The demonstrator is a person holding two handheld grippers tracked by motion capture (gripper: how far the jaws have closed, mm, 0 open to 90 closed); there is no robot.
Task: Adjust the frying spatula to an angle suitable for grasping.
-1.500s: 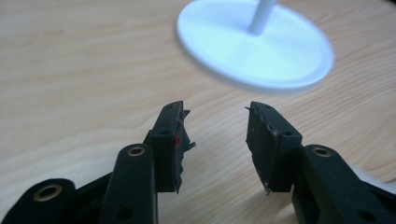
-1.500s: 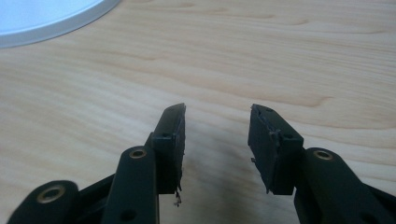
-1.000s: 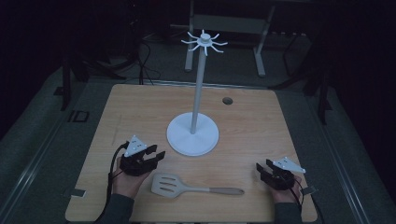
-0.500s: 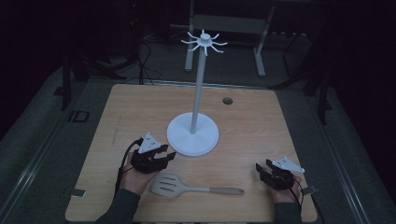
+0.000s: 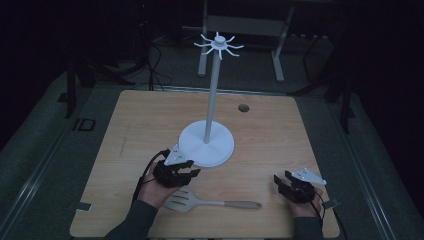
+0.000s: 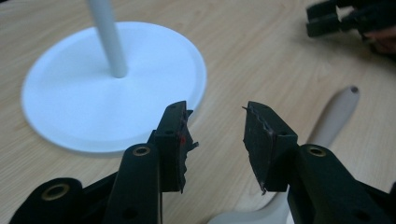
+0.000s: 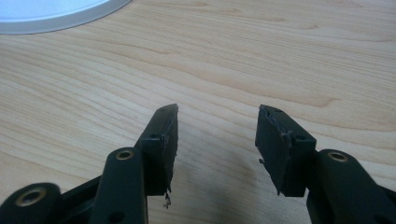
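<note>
High view: spatula [image 5: 210, 201] lengthwise left-right, blade leftward beneath left gripper [image 5: 192, 172], jaws apart.

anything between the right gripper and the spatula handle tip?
Nothing: in the high view, bare wooden table separates the right gripper from the handle tip of the spatula.

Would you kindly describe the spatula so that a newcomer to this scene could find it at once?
Start at the wooden table and find the tall white stand near its middle. The spatula lies flat between that stand and the near edge, just in front of the left gripper. It is the one slotted, pale-handled utensil there.
</note>
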